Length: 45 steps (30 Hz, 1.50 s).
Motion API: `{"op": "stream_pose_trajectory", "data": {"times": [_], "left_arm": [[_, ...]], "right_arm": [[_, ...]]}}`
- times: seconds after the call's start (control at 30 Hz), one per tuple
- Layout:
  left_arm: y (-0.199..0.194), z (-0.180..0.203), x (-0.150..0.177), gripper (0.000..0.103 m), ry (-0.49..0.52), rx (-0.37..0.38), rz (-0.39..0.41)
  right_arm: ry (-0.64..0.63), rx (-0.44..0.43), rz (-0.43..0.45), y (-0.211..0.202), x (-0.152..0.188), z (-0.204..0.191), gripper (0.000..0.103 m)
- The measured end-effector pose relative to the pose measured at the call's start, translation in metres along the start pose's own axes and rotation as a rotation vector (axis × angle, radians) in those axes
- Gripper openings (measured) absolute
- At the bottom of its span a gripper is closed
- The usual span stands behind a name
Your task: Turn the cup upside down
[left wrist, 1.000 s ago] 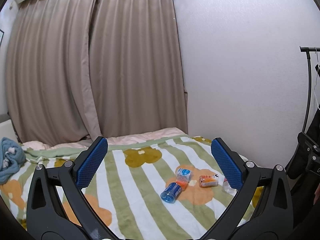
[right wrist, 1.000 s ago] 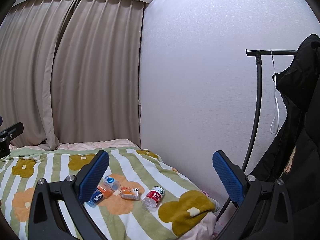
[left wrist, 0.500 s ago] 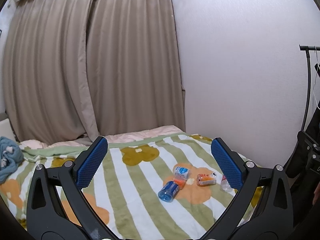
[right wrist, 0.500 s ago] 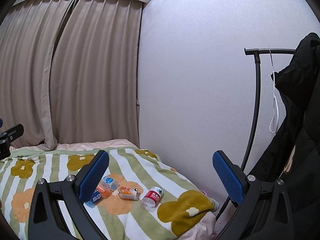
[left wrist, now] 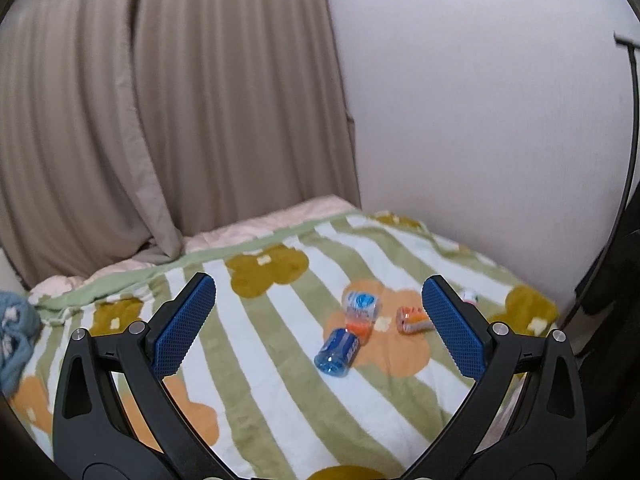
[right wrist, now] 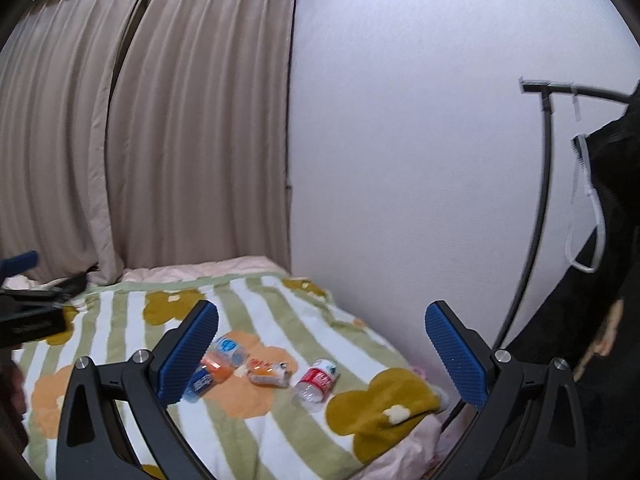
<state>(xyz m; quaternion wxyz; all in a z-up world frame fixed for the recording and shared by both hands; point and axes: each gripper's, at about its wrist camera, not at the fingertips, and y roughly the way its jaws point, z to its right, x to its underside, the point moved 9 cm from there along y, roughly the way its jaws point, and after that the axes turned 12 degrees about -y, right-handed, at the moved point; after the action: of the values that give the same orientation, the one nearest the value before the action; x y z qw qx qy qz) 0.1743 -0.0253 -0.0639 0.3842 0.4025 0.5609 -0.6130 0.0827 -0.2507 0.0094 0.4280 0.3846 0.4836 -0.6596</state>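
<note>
Several small drink containers lie on their sides on a striped flower-print blanket (left wrist: 280,384): a blue one (left wrist: 336,352), a clear one with a blue label (left wrist: 361,303), an orange one (left wrist: 412,319) and a red-labelled bottle (right wrist: 316,380). I cannot tell which is the cup. My left gripper (left wrist: 318,322) is open and empty, held above the bed short of them. My right gripper (right wrist: 320,354) is open and empty, also held back from them. The blue one (right wrist: 199,384) is partly hidden behind my right gripper's left finger.
Beige curtains (left wrist: 160,120) hang behind the bed and a white wall (right wrist: 400,160) runs along its right side. A black clothes rack (right wrist: 536,208) with a dark coat (right wrist: 612,280) stands at the right. A blue cloth (left wrist: 12,332) lies at the bed's left.
Both grippers have moved closer to the bed and turned a little; the containers sit larger and more central in both views. Both stay open.
</note>
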Motion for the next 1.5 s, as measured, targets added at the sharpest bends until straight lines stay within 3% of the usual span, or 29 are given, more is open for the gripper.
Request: {"op": "stream_pose_trajectory", "data": {"times": [0.2, 0.37, 0.47, 0.67, 0.87, 1.0, 1.1, 1.17, 1.23, 1.5], "left_arm": [[0.08, 0.007, 0.011, 0.103, 0.055, 0.022, -0.135], [0.164, 0.011, 0.04, 0.103, 0.083, 0.05, -0.249], [0.221, 0.012, 0.075, 0.103, 0.131, 0.06, -0.361], [0.3, 0.005, 0.162, 0.103, 0.188, 0.081, -0.602], [0.338, -0.008, 0.222, 0.102, 0.189, 0.067, -0.793], [0.346, -0.011, 0.233, 0.099, 0.176, 0.065, -0.838], [0.353, -0.015, 0.241, 0.085, 0.134, 0.074, -0.898], [0.356, -0.017, 0.246, 0.071, 0.108, 0.076, -0.925], [0.355, -0.018, 0.246, 0.063, 0.082, 0.098, -0.936], [0.343, -0.015, 0.241, 0.062, 0.124, 0.116, -0.926]], "right_arm": [[-0.004, -0.069, -0.067, 0.036, 0.012, -0.016, 0.103], [0.018, -0.115, -0.102, 0.072, 0.035, -0.026, 0.103], [0.026, -0.122, -0.128, 0.095, 0.053, -0.031, 0.103], [0.04, -0.142, -0.167, 0.129, 0.089, -0.044, 0.103], [0.036, -0.162, -0.211, 0.152, 0.124, -0.062, 0.103], [0.017, -0.181, -0.229, 0.159, 0.139, -0.075, 0.103], [0.01, -0.184, -0.232, 0.16, 0.142, -0.08, 0.103], [0.006, -0.168, -0.225, 0.16, 0.141, -0.08, 0.103], [0.007, -0.165, -0.22, 0.161, 0.14, -0.081, 0.103], [0.012, -0.159, -0.208, 0.162, 0.137, -0.081, 0.103]]}}
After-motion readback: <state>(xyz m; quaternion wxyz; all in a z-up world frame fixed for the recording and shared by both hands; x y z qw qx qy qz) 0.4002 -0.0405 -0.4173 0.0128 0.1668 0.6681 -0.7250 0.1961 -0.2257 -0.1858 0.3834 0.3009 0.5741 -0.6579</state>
